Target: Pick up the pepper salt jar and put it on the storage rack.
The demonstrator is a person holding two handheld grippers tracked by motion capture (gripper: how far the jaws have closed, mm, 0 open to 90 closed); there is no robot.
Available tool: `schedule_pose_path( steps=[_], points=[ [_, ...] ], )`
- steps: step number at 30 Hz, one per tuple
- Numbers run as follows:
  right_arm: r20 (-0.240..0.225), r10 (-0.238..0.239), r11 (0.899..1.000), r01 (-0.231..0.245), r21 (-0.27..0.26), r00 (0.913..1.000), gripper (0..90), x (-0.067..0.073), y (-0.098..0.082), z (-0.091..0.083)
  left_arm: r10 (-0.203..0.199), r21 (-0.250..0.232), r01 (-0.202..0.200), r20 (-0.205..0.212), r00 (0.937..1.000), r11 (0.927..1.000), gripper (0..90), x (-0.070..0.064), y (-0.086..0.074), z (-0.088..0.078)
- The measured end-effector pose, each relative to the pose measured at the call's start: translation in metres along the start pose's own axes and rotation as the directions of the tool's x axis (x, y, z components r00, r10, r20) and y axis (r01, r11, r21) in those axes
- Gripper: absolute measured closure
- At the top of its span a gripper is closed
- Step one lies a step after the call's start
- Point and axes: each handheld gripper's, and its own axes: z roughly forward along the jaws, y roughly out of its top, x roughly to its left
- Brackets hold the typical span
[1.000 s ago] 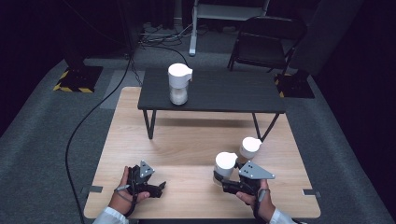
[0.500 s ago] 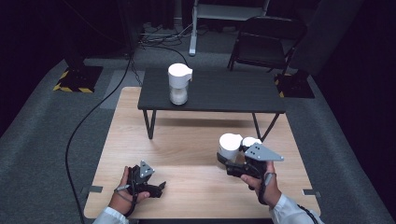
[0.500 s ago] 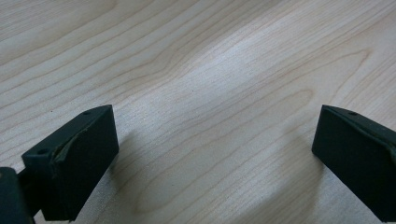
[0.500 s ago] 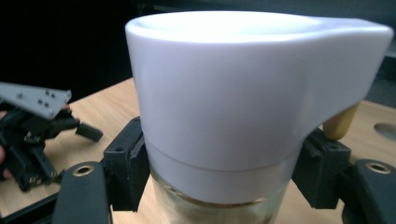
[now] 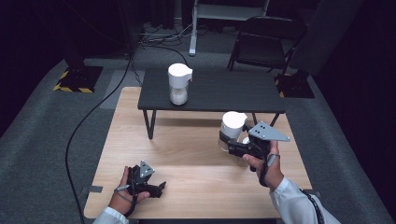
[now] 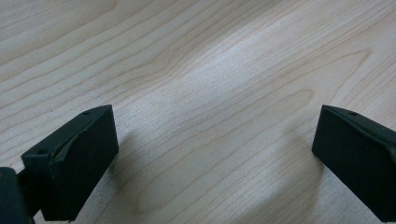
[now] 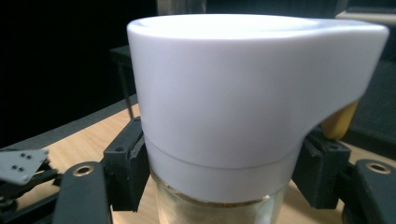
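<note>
My right gripper [image 5: 229, 140] is shut on a glass jar with a white spouted cap [image 5: 233, 124] and holds it upright, above the right side of the wooden table [image 5: 187, 140]. In the right gripper view the black pads [image 7: 125, 170] press on the jar [image 7: 224, 112] just below its cap. A second white-capped jar [image 5: 244, 139] peeks out behind the right gripper, mostly hidden. A third one [image 5: 179, 84] stands on the low black table [image 5: 224, 93]. My left gripper [image 5: 159, 188] rests open on the wood near the front edge, with only bare wood between its jaws [image 6: 215, 154].
The low black table stands across the far part of the wooden table on thin legs [image 5: 150, 123]. Beyond it are a black chair [image 5: 266, 42] and a white stand [image 5: 192, 44]. A cable [image 5: 88, 121] runs over the grey carpet at the left.
My right gripper has lifted the jar off the wooden table and carried it up and slightly toward the black table. The left gripper has stayed put.
</note>
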Motion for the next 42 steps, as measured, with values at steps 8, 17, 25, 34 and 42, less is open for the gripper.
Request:
schedule_pose_path(
  steps=[8,17,25,34,42],
  points=[
    [0.022,-0.018,1.000,0.018,-0.003,0.9996,29.9,-0.002,0.016,0.004,0.000,-0.001,0.000,0.001,1.0000,1.0000,0.3,0.000,0.000,0.000],
    [0.041,-0.007,1.000,0.008,-0.031,0.9991,29.9,-0.006,0.028,0.010,0.000,-0.001,0.000,0.002,1.0000,1.0000,0.2,0.000,0.000,0.000],
    [0.062,-0.023,0.999,0.026,-0.044,0.9978,29.9,-0.006,0.041,0.019,0.000,-0.001,0.000,0.002,1.0000,1.0000,0.2,0.000,0.000,0.000],
    [0.086,-0.009,0.997,0.016,-0.076,0.9963,29.9,-0.008,0.055,0.027,0.001,0.000,-0.001,0.002,1.0000,1.0000,0.2,0.000,0.000,0.000],
    [0.105,0.009,0.995,0.001,-0.101,0.9944,29.9,-0.016,0.069,0.039,0.001,0.000,-0.001,0.002,1.0000,1.0000,0.2,0.000,0.000,0.000]
  ],
)
